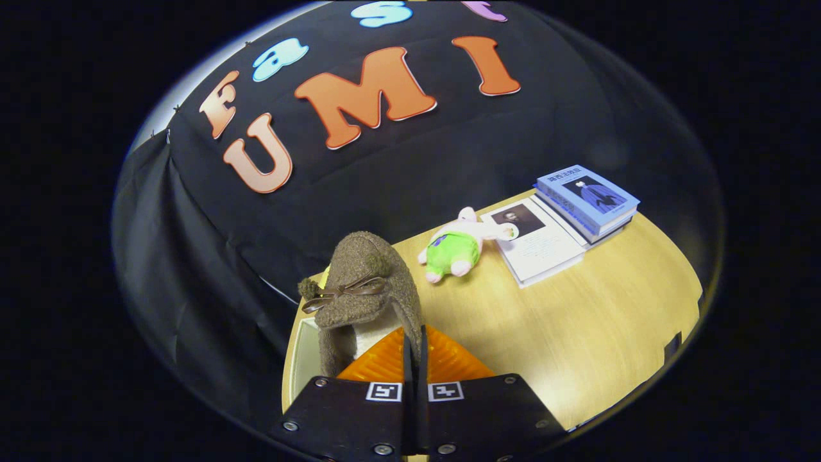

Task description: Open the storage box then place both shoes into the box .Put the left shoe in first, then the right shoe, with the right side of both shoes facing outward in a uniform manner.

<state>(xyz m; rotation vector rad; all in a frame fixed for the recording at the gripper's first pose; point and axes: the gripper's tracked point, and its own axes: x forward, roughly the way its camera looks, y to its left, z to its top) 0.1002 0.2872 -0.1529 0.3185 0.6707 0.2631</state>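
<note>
Gripper (414,359) jaws are clamped together on the collar of a brown fleece shoe (369,289), held above the desk (577,333). A plush toy (458,247) and stacked books (587,202) lie far right.

Shoe (369,282) heel end hidden behind gripper (414,356); jaws nearly together, pinched on its rim edge, contact partly occluded. Storage box (301,359) at lower left mostly covered by shoe and gripper body, open or closed unclear. Book (587,196) cover text too small to read. Table (577,333) cut off lower right.
</note>
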